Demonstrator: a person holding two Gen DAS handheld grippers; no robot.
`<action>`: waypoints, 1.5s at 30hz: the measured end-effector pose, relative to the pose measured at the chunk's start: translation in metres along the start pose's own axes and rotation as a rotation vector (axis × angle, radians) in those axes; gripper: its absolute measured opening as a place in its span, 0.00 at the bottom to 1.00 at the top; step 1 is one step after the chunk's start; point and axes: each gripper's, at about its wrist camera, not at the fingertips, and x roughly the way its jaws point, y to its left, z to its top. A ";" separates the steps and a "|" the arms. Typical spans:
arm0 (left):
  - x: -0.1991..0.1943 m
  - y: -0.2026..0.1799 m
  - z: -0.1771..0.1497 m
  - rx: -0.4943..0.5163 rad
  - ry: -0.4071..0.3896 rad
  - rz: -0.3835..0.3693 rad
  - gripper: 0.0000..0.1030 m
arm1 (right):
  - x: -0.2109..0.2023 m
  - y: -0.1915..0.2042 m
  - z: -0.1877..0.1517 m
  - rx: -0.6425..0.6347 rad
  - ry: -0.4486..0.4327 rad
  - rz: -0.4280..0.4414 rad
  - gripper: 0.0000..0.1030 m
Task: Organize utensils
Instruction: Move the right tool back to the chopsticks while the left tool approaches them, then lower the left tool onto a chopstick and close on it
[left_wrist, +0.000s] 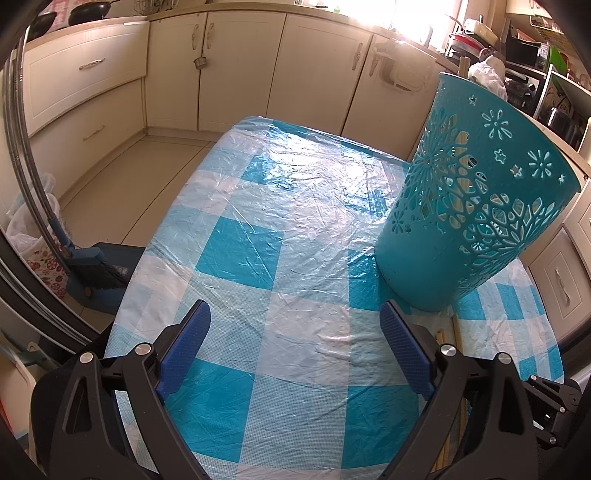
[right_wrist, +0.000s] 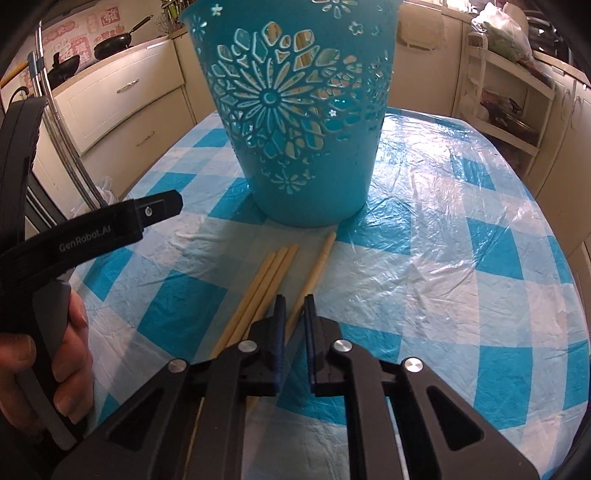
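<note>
Chopsticks (right_wrist: 273, 280) lie on the checked blue-and-white tablecloth (right_wrist: 461, 258), just in front of the teal cut-out basket (right_wrist: 295, 122): three side by side and a fourth set slightly apart to their right. The right gripper (right_wrist: 294, 310) tips steeply down over them, its blue pads (right_wrist: 281, 332) drawn nearly together around that single chopstick, which passes up between them; whether they actually press on it I cannot tell. The left gripper (left_wrist: 295, 332) angles down over bare cloth with its fingers (left_wrist: 188, 343) spread wide and nothing between them. Seen from the right wrist, a hand (right_wrist: 55, 350) wraps around the left gripper's black handle at the table's left edge. More pale sticks show through the basket's cut-outs, standing inside it.
</note>
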 end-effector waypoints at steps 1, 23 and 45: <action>0.000 0.000 0.000 -0.001 0.001 -0.001 0.87 | -0.002 -0.001 -0.002 -0.007 0.003 -0.001 0.09; -0.016 -0.020 -0.010 0.113 -0.014 -0.040 0.87 | -0.007 -0.030 -0.002 0.042 -0.011 -0.021 0.08; -0.007 -0.078 -0.045 0.386 0.154 0.028 0.87 | -0.008 -0.060 -0.007 0.171 -0.054 0.120 0.08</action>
